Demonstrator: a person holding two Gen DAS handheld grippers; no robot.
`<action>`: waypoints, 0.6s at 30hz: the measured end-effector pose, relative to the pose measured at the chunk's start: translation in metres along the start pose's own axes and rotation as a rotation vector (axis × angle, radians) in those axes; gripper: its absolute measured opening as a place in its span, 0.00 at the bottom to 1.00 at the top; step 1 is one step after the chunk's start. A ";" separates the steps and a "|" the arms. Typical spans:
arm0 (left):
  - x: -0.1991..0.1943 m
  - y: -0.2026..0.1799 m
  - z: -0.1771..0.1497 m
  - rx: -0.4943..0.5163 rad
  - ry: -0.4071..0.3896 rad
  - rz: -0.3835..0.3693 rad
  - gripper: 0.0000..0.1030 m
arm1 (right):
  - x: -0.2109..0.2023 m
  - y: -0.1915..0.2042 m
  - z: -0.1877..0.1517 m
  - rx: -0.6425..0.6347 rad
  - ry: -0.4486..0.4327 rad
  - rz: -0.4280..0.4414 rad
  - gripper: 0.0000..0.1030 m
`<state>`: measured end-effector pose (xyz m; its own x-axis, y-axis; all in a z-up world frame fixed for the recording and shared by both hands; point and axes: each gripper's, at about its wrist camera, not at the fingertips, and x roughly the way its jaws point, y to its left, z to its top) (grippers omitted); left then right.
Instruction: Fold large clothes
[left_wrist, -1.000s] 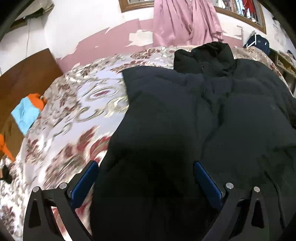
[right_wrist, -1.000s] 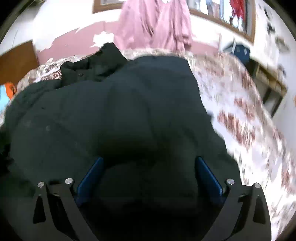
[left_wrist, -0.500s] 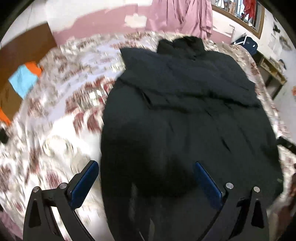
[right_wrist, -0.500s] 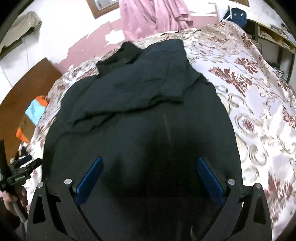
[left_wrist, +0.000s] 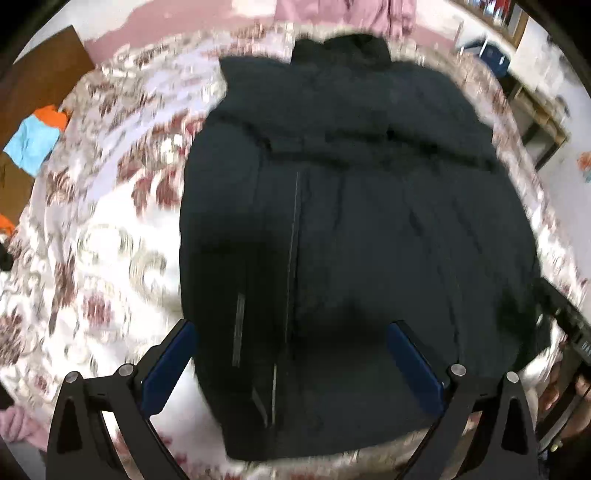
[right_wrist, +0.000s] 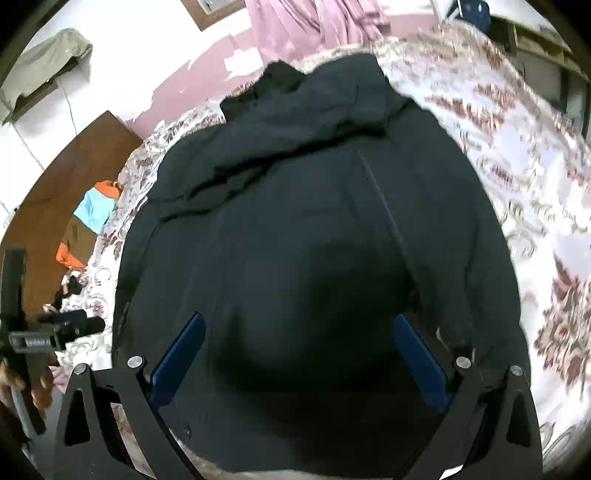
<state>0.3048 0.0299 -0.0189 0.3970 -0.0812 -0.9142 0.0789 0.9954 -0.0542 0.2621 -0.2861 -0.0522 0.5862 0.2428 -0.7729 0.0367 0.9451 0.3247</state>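
A large black padded jacket (left_wrist: 351, 221) lies flat on the floral bedspread (left_wrist: 96, 236), collar at the far end, both sleeves folded across the chest. It fills the right wrist view (right_wrist: 314, 240) too. My left gripper (left_wrist: 291, 354) is open and empty, above the jacket's near hem on the left side. My right gripper (right_wrist: 299, 354) is open and empty, above the hem on the right side. Neither gripper touches the cloth. The other gripper shows at the left edge of the right wrist view (right_wrist: 44, 336).
A brown wooden headboard (right_wrist: 59, 192) with orange and blue clothes (right_wrist: 92, 206) stands on the left. Pink cloth (right_wrist: 314, 26) hangs on the far wall. A shelf unit (left_wrist: 543, 122) stands at the right of the bed.
Both grippers have pulled back and up from the jacket toward its near hem, so more of the jacket and bed shows. Both stay open.
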 end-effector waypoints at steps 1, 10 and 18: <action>-0.001 0.004 0.009 -0.022 -0.034 -0.027 1.00 | 0.001 0.003 0.007 -0.022 -0.023 -0.009 0.97; 0.016 0.012 0.104 -0.064 -0.317 -0.066 1.00 | 0.034 0.034 0.096 -0.177 -0.199 -0.006 0.97; 0.055 0.004 0.176 -0.231 -0.382 -0.133 1.00 | 0.065 0.026 0.162 -0.205 -0.164 -0.077 0.97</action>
<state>0.4874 0.0202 0.0012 0.7087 -0.1791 -0.6824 -0.0366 0.9566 -0.2891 0.4320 -0.2815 -0.0057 0.7121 0.1454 -0.6868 -0.0681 0.9880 0.1384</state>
